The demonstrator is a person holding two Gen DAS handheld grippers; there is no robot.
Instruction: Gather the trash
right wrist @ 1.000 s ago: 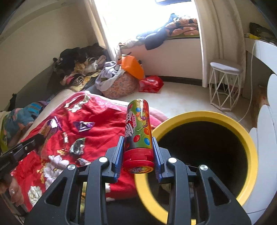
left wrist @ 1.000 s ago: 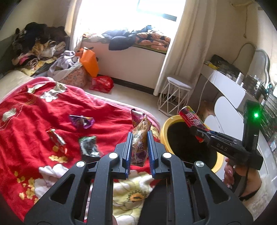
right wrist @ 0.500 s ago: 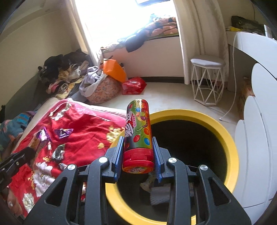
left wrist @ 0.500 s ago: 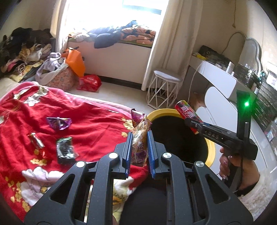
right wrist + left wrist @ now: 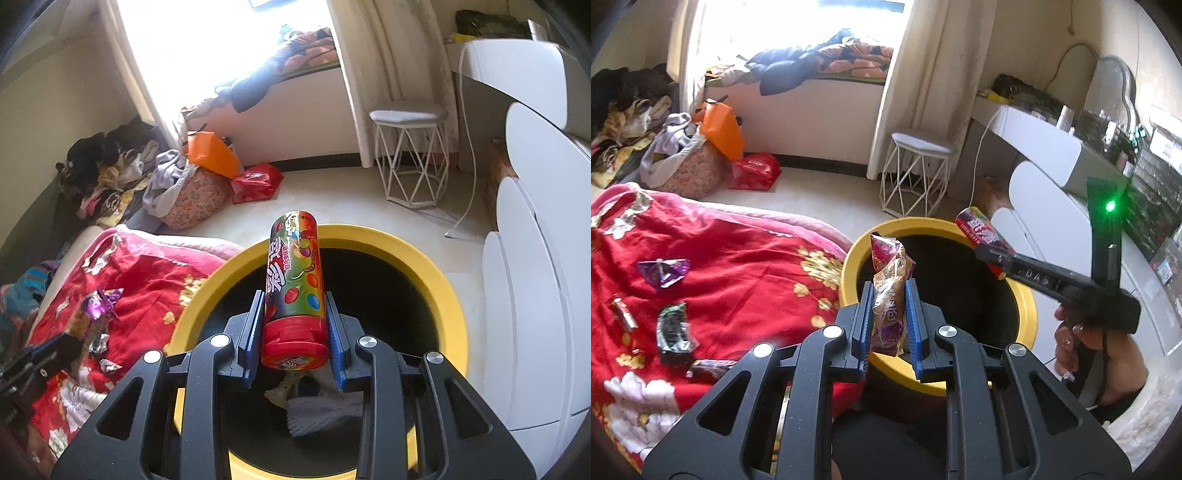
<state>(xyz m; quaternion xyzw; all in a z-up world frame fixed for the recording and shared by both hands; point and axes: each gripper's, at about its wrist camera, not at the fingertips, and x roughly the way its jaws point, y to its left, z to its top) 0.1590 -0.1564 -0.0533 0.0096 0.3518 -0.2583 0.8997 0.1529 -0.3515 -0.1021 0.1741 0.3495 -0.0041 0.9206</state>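
Candy tube point(image 5: 293, 291) clamped in right gripper point(image 5: 293, 325), red cap toward camera, over open yellow bin point(image 5: 436, 266). Snack wrapper point(image 5: 889, 295) pinched upright in left gripper point(image 5: 889, 314), above bin's near rim, w/ red blanket point(image 5: 731, 258) just beside. More wrappers point(image 5: 674, 328) lying loose on blanket.
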